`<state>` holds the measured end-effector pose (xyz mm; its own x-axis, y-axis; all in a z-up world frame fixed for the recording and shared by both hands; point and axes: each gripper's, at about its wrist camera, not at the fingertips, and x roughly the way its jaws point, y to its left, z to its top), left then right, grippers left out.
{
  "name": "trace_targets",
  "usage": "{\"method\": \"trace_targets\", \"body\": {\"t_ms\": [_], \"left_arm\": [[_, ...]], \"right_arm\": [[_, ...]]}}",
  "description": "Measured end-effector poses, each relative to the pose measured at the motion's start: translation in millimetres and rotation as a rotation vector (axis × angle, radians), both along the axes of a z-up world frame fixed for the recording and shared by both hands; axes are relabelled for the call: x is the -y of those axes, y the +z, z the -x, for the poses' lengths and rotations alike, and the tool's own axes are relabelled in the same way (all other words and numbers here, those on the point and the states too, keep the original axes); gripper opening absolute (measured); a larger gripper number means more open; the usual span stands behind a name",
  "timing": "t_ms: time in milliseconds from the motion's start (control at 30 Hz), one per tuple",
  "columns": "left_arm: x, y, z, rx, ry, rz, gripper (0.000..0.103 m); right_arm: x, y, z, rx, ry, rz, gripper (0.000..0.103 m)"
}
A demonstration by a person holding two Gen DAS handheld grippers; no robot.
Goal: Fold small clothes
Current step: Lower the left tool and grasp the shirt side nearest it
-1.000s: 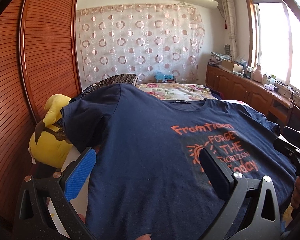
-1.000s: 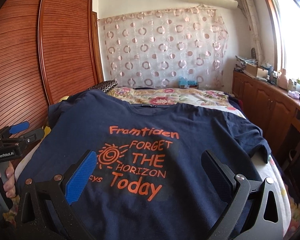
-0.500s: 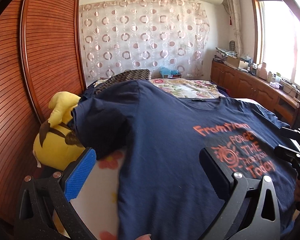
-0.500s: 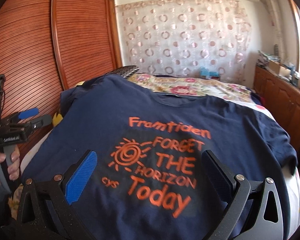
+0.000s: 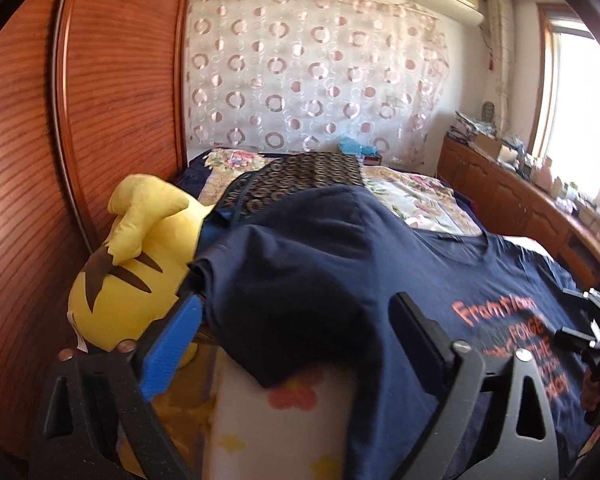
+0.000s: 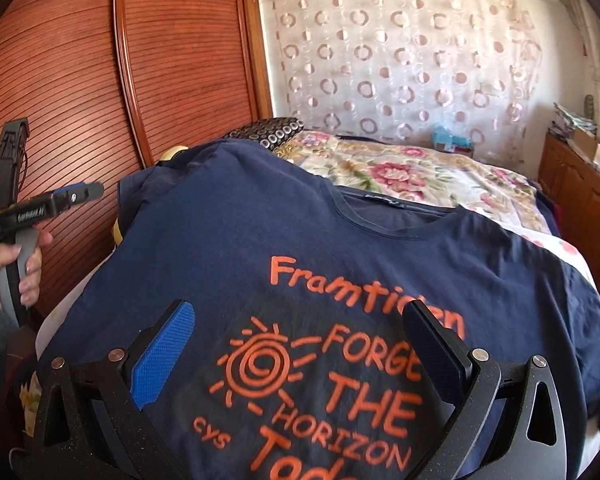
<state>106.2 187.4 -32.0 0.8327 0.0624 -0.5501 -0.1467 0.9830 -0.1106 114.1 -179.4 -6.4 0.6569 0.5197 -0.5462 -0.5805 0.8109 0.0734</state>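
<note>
A navy T-shirt (image 6: 340,248) lies face up on the bed (image 6: 440,176), its orange print reading upright from the near edge. Its long axis runs from the hem, nearest the cameras, to the neckline (image 6: 384,216), which points toward the far wall and the circle-patterned curtain (image 6: 400,64). The sleeves spread across the bed — one toward the wooden wardrobe (image 6: 80,80), the other toward the cabinet side by the window.

In the left wrist view, the left gripper (image 5: 296,344) has its jaws spread wide, the blue pad (image 5: 172,348) to one side and the dark finger (image 5: 420,336) to the other, with nothing between them. It hangs above the shirt's wardrobe-side sleeve (image 5: 300,280), which is bunched and draped over the bed's edge; whether the fingers touch the cloth cannot be told. Just beside that sleeve sits a yellow plush toy (image 5: 140,256), wedged between bed and wardrobe. A dark patterned cushion (image 5: 296,176) lies beyond the sleeve on the floral bedspread (image 5: 416,200).

The right gripper (image 6: 300,344) is likewise wide open and empty, poised over the printed chest of the shirt — the sun motif (image 6: 260,360) shows between its fingers. In the right wrist view the person's left hand (image 6: 12,268) grips the handle of the other tool near the wardrobe.
</note>
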Motion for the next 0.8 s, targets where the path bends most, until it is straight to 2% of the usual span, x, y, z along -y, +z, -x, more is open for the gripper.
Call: {"method": "trace_targets", "body": {"t_ms": [67,133,300,433,567,633,667,800], "left_arm": [[-13,-3,-6,-0.007,0.013,0.036,0.080],[-26,-9,-14,-0.026,0.014,0.078,0.065],[-41,-22,-30,-0.070,0.047,0.109,0.050],[-52,-28,-39,-0.069,0.054,0.160,0.038],[-58,-29,-44,-0.068,0.063,0.166,0.031],[-59,-24,-44,-0.039,0.067,0.159,0.011],[-58,-22,-43,-0.029,0.060,0.154,0.005],[-41,1,-41,0.015,0.003,0.097,0.003]], "right_arm": [[-8,-1,-15,-0.015,0.016,0.011,0.102],[-12,-2,-34,-0.033,0.029,0.025,0.102],[-27,-3,-72,-0.072,0.055,0.037,0.102],[-37,-4,-95,-0.093,0.070,0.051,0.102],[-46,-7,-115,-0.113,0.076,0.057,0.102],[-45,-9,-123,-0.120,0.074,0.054,0.102],[-47,-9,-125,-0.121,0.073,0.054,0.102],[-43,-13,-130,-0.126,0.059,0.044,0.102]]}}
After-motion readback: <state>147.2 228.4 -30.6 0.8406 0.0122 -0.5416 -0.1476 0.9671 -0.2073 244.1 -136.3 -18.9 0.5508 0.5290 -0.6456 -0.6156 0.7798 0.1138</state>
